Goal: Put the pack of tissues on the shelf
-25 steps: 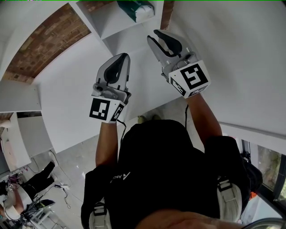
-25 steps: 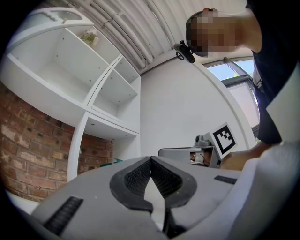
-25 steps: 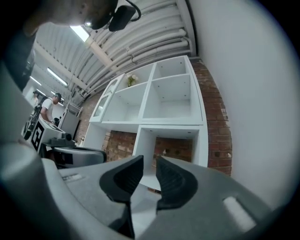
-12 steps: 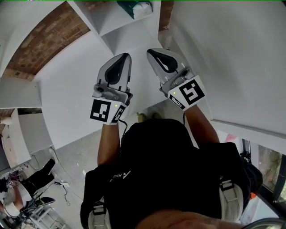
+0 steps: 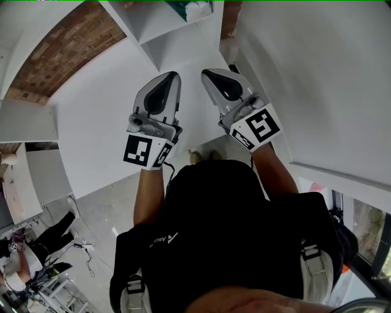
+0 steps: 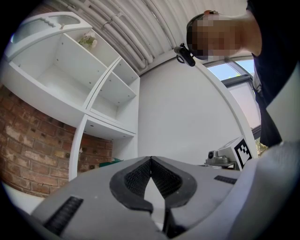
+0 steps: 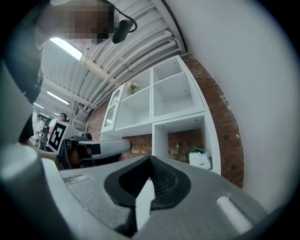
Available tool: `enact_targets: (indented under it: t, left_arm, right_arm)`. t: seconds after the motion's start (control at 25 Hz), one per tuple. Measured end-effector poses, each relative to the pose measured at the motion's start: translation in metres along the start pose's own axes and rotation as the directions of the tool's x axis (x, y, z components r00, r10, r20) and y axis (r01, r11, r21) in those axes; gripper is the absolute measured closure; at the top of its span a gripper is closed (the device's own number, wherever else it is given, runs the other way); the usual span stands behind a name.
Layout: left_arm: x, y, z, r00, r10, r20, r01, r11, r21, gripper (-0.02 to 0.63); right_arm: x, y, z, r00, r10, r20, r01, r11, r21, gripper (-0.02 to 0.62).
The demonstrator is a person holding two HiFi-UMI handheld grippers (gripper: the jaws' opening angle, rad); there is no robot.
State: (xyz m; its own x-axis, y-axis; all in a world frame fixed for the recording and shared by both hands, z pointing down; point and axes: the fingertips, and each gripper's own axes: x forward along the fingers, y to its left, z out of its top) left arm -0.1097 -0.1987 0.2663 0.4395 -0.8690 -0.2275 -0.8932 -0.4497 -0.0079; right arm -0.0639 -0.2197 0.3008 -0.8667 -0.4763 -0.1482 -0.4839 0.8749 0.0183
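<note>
The green and white pack of tissues (image 5: 192,9) lies in a compartment of the white shelf unit (image 5: 146,27), at the top edge of the head view. It also shows in the right gripper view as a pack of tissues (image 7: 199,158) in the bottom right compartment. My left gripper (image 5: 173,77) and my right gripper (image 5: 208,74) are held side by side below the shelf, away from the pack. Both are shut with nothing between their jaws. The closed tips show in the left gripper view (image 6: 151,159) and the right gripper view (image 7: 150,159).
A brick wall (image 5: 61,55) backs the shelf unit, and a plain white wall (image 5: 317,73) stands at the right. A small plant (image 7: 133,87) sits on an upper shelf. Another person (image 5: 36,250) is on the floor at lower left, beside cables.
The right gripper's jaws have closed, and it has drawn back from the shelf to sit level with the left gripper. The pack stays on the shelf.
</note>
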Motion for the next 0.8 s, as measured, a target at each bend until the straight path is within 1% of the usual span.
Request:
enact_targets:
  t: [0.52,0.8]
  left_arm:
    - [-0.009,0.004,0.0,1.0,0.01,0.007,-0.01,1.0,-0.005,0.607]
    - [-0.01,0.006,0.001,1.0,0.012,0.01,-0.012,1.0,-0.004,0.607]
  right_arm:
    - [0.001,0.005,0.003,1.0,-0.006,0.0,0.006,0.999,-0.039,0.595]
    - [0.002,0.006,0.004,1.0,-0.01,0.006,0.01,0.999,-0.042,0.595]
